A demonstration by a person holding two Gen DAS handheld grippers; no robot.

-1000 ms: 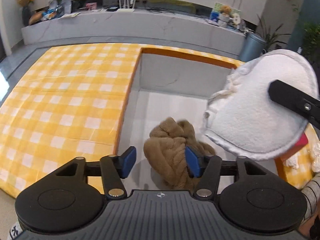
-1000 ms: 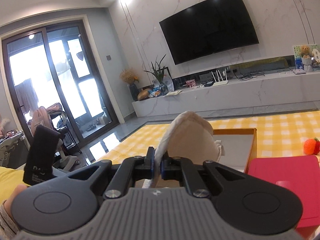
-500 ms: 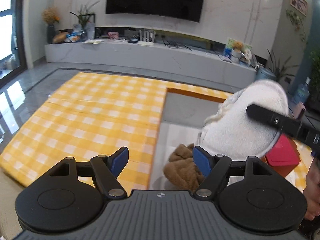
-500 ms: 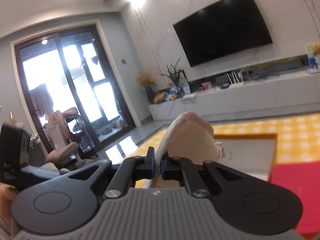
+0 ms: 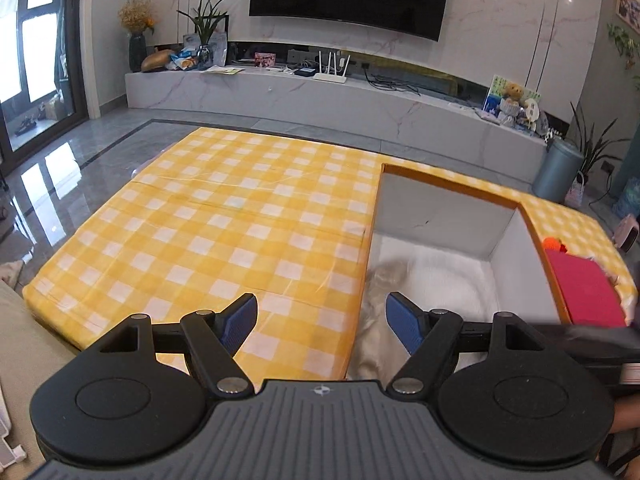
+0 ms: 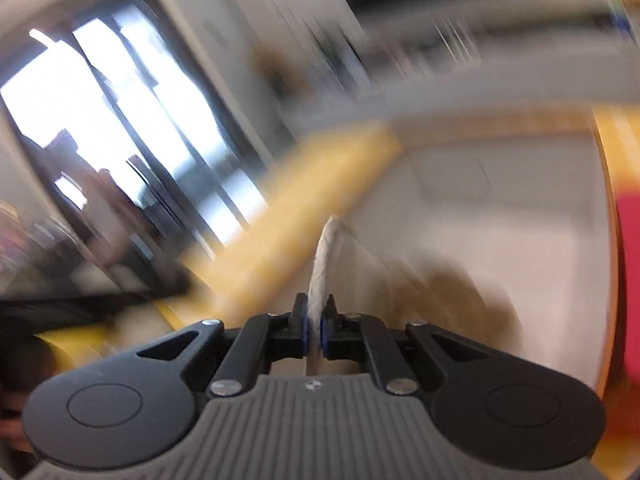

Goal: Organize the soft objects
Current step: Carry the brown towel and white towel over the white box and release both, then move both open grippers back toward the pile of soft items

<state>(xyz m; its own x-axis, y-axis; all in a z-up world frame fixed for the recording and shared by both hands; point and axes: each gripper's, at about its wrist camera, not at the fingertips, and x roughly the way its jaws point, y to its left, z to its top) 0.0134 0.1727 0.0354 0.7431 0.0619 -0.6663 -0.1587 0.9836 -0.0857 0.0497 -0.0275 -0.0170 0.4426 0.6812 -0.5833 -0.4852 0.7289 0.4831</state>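
My left gripper (image 5: 321,316) is open with nothing between its blue pads (image 5: 240,322). It hangs over the near edge of the orange-rimmed box (image 5: 448,190), which has white walls. Inside the box a pale soft shape (image 5: 432,280) shows only as a blur. My right gripper (image 6: 315,322) is shut on the white fleecy pad (image 6: 322,256), seen edge-on and pointing down into the box (image 6: 500,208). A brown plush (image 6: 452,292) lies blurred just beyond the pad. The right wrist view is heavily smeared.
A yellow checked cloth (image 5: 224,224) covers the table left of the box. A red item (image 5: 584,292) and an orange knitted toy (image 5: 554,245) lie right of the box. A marble TV bench (image 5: 320,98) and a grey bin (image 5: 558,174) stand behind.
My left gripper let go of the brown plush, opened wider and drew back and up. My right gripper swung down toward the box with the white pad still in its jaws.
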